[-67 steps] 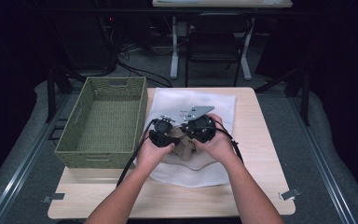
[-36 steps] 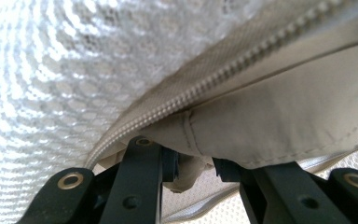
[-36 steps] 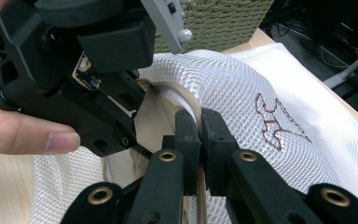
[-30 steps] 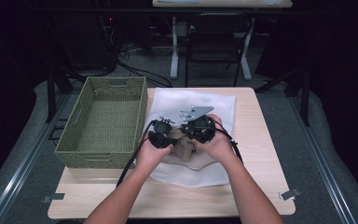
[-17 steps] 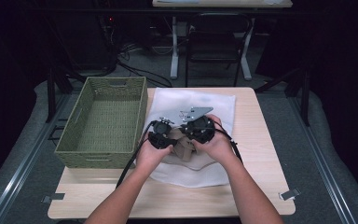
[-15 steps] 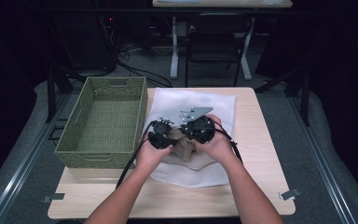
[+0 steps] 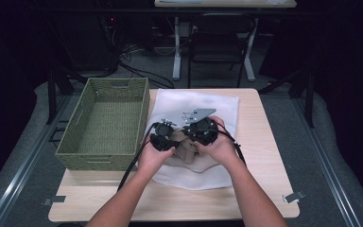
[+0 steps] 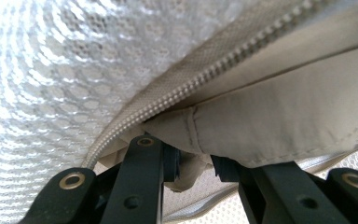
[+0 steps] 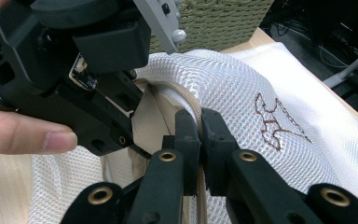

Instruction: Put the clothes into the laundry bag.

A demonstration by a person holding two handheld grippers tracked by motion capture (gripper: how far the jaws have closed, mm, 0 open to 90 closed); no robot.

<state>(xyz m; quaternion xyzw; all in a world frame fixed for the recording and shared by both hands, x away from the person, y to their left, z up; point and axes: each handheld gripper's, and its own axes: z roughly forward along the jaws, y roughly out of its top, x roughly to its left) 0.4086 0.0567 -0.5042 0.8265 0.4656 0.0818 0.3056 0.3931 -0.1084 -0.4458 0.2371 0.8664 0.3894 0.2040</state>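
1. The right gripper (image 9: 200, 140) had its jaws clenched on the zipper edge (image 9: 193, 109) of the white mesh laundry bag (image 9: 261, 93), pinching the tape between the pads.
2. The left gripper (image 8: 193, 163) had its jaws parted around a fold of beige cloth (image 8: 284, 126) at the bag's mouth; whether the pads gripped it could not be told.
3. The bag lay flat on the table (image 7: 264, 142), just beside the green woven basket (image 7: 104, 123), with the beige cloth at its open zipper (image 8: 205, 74).
4. Step in hand, as judged: holding the mouth open to work the cloth through the opening.
5. The next move would call for the right gripper to hold the edge firmly while the left draws or feeds the cloth.
6. Both hands (image 7: 220, 146) met over the bag's near half, forearms converging, grippers almost touching.
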